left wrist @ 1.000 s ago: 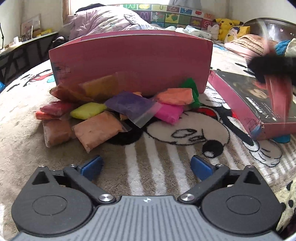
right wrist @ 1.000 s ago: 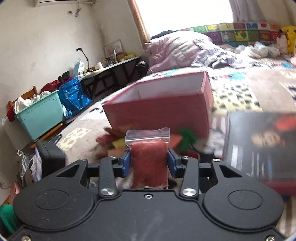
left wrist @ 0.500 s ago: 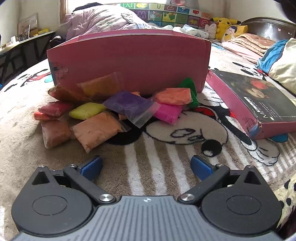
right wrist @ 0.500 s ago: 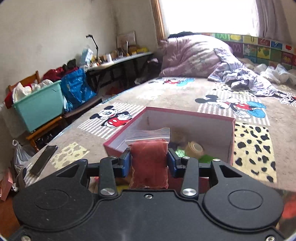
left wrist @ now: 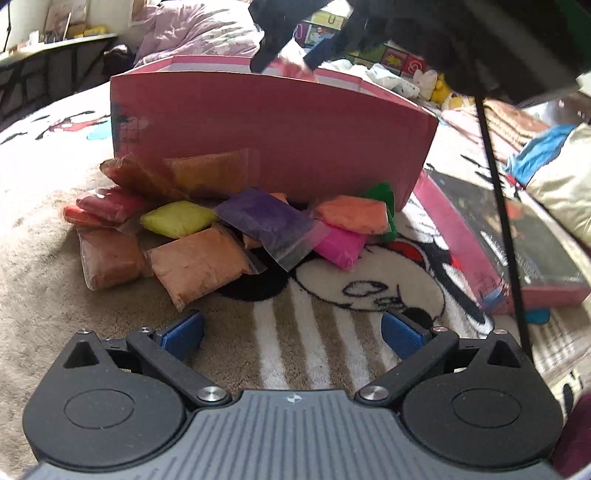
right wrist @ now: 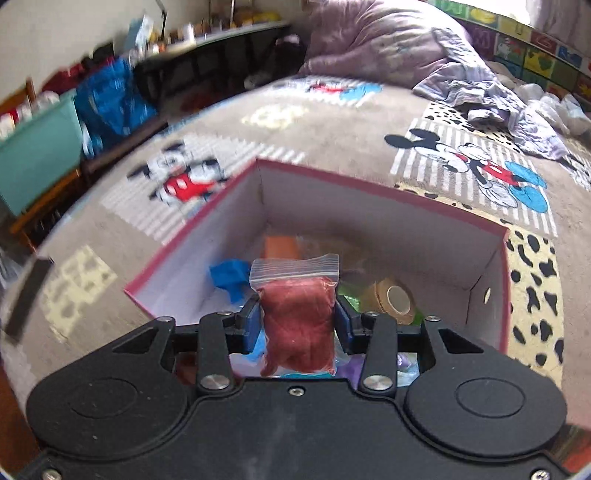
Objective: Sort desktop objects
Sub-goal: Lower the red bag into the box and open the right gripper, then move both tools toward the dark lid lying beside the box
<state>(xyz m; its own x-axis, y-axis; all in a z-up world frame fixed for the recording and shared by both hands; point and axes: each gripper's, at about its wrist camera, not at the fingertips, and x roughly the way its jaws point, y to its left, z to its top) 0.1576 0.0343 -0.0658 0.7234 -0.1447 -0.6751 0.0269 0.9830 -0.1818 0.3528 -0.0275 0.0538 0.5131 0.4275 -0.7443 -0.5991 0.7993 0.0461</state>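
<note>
My right gripper (right wrist: 298, 320) is shut on a dark red clay bag (right wrist: 297, 325) and holds it over the open pink box (right wrist: 495, 266). Inside the box lie a blue item (right wrist: 229, 275), an orange bag (right wrist: 279, 247) and a tape roll (right wrist: 395, 301). My left gripper (left wrist: 291, 332) is open and empty, low over the blanket. Ahead of it, several coloured clay bags lie piled against the pink box's front wall (left wrist: 280, 125): an orange one (left wrist: 199, 264), a yellow one (left wrist: 177, 219), a purple one (left wrist: 266, 218) and a pink one (left wrist: 341, 245). The right gripper shows dark above the box (left wrist: 295, 33).
The pink box lid (left wrist: 517, 251) lies right of the box. A black cable (left wrist: 498, 192) hangs across the left wrist view. A teal bin (right wrist: 33, 147) and a blue bag (right wrist: 110, 99) stand off the bed at left. Bedding (right wrist: 388, 48) is heaped behind.
My right gripper has carried the dark red bag from in front of the box to above its opening and tilted downward. My left gripper stays open, shifted slightly toward the bags.
</note>
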